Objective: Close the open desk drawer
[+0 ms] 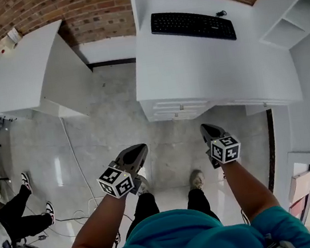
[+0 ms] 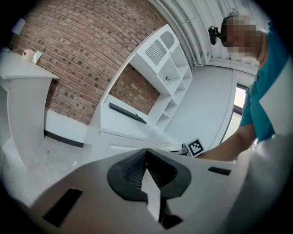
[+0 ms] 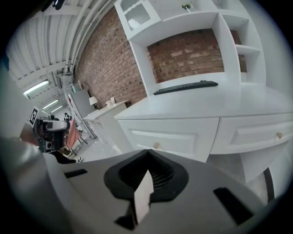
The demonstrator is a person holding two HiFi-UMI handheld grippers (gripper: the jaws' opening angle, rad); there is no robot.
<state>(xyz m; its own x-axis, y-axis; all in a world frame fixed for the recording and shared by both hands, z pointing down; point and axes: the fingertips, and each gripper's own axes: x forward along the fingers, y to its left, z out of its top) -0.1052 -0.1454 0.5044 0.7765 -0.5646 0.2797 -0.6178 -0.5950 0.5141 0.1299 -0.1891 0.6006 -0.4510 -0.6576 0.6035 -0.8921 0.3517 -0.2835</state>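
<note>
Right tongs (image 3: 147, 153), closed, face the sideways-running drawer (image 3: 170, 136).

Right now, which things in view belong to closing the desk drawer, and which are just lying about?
For the job:
open drawer, sticking out of the white desk
its knob
left gripper, fingers shut, empty
right gripper, likewise shut and empty

Lying about:
black keyboard on the desk
white cable on the floor
second white table at the left
</note>
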